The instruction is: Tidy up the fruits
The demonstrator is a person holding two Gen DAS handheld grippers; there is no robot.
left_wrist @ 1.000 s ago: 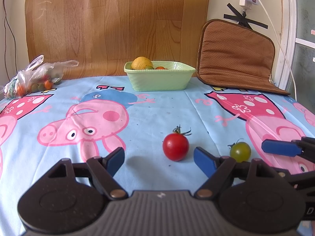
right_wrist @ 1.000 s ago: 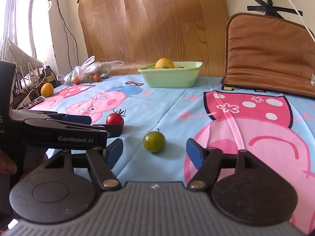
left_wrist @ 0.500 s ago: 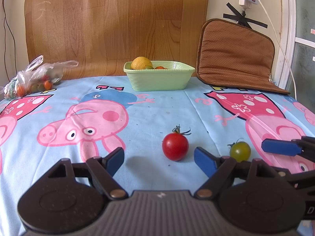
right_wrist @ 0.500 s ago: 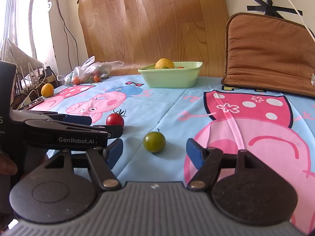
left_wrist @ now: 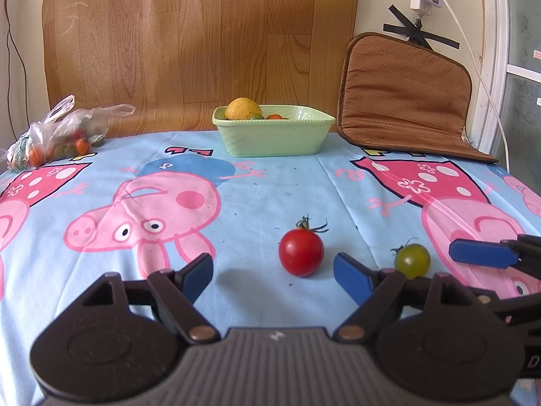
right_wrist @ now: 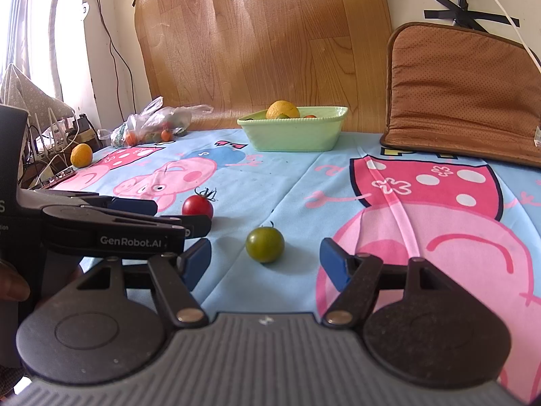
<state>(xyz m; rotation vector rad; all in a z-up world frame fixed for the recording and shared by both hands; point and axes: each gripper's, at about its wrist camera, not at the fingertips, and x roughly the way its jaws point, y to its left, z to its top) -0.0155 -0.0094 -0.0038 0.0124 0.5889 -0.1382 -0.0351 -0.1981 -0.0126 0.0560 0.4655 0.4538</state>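
Observation:
A red tomato (left_wrist: 300, 252) with a green stem lies on the cartoon tablecloth just ahead of my open, empty left gripper (left_wrist: 275, 274), toward its right finger. A green tomato (right_wrist: 264, 244) lies just ahead of my open, empty right gripper (right_wrist: 265, 261), between its fingers. The green tomato (left_wrist: 412, 260) also shows in the left wrist view, right of the red one. The red tomato (right_wrist: 197, 205) shows in the right wrist view behind the left gripper's fingers (right_wrist: 135, 207). A pale green bowl (left_wrist: 274, 135) at the back holds an orange (left_wrist: 242, 109) and small fruits.
A plastic bag of small tomatoes (left_wrist: 55, 138) lies at the back left. A brown cushion (left_wrist: 405, 98) leans on the wall at the back right. A loose orange (right_wrist: 81, 155) sits at the table's far left edge. A wooden board (left_wrist: 199, 44) stands behind the bowl.

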